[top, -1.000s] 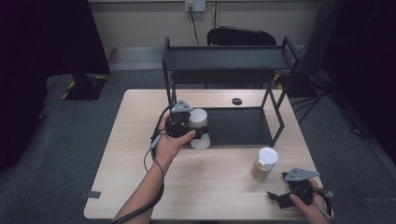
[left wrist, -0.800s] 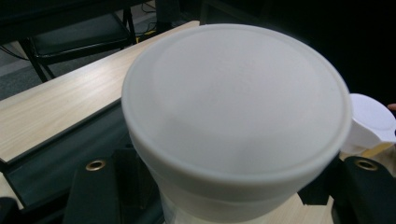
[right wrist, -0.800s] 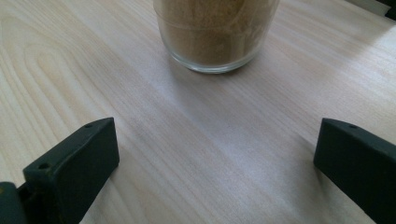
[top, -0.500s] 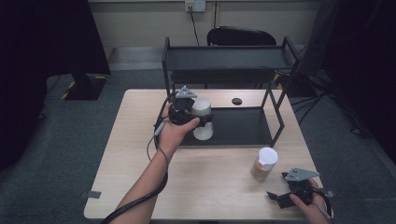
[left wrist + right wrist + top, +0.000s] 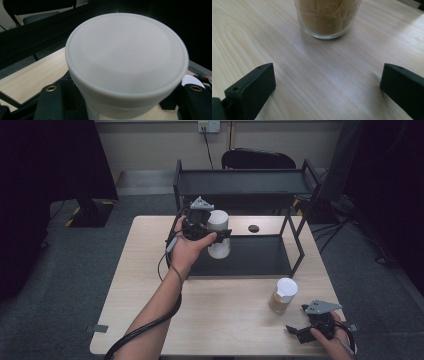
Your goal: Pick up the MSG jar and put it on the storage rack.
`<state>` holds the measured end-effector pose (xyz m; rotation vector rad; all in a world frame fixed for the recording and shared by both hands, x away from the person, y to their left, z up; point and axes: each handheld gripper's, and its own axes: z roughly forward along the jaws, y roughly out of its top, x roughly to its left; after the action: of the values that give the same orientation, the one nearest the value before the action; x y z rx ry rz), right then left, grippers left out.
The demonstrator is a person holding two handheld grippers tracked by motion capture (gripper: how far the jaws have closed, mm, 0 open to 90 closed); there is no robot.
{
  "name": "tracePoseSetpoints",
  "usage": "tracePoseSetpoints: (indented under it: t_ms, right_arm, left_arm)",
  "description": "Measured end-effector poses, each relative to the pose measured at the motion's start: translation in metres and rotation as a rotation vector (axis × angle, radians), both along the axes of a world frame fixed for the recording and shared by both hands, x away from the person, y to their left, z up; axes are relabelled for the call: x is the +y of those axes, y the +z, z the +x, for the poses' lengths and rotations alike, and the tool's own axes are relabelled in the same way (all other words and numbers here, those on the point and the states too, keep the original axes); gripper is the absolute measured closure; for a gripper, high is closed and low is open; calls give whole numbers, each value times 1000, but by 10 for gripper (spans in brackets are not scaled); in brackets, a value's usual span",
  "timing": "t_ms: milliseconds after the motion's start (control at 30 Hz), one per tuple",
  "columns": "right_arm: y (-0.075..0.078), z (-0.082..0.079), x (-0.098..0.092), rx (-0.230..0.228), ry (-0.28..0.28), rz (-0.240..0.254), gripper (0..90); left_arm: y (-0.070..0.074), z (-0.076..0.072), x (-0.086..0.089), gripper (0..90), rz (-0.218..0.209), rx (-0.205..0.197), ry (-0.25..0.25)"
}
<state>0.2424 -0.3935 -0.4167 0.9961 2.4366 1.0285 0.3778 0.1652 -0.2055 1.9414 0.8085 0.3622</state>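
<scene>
I see white-lidded jar [image 5: 218, 236] upright, long axis vertical, clamped in left hand-held gripper [image 5: 212, 236] at black shelf rack [image 5: 240, 182]. Right hand-held gripper [image 5: 327, 85] jaws wide apart, empty, facing glass jar of brown granules [image 5: 327, 17] on counter [image 5: 317, 67].

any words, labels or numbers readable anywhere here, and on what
None can be read.
White jar lid: faint raised marks near its middle, too blurred to read.
Side of the white jar in the left gripper: no label legible.
Glass jar with brown contents: no text shows.
Black rack and wall socket: no markings can be made out.
</scene>
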Motion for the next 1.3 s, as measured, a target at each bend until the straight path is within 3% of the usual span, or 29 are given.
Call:
tracePoseSetpoints:
  t_ms: [333, 633, 1300]
  right_arm:
    - [0, 0, 0, -2, 1, -1, 0]
    - [0, 0, 0, -1, 2, -2, 0]
    - [0, 0, 0, 1, 1, -2, 0]
  left_arm:
    - [29, -1, 1, 355, -20, -16, 16]
    - [63, -2, 2, 355, -20, -38, 29]
    - [110, 2, -3, 355, -32, -61, 41]
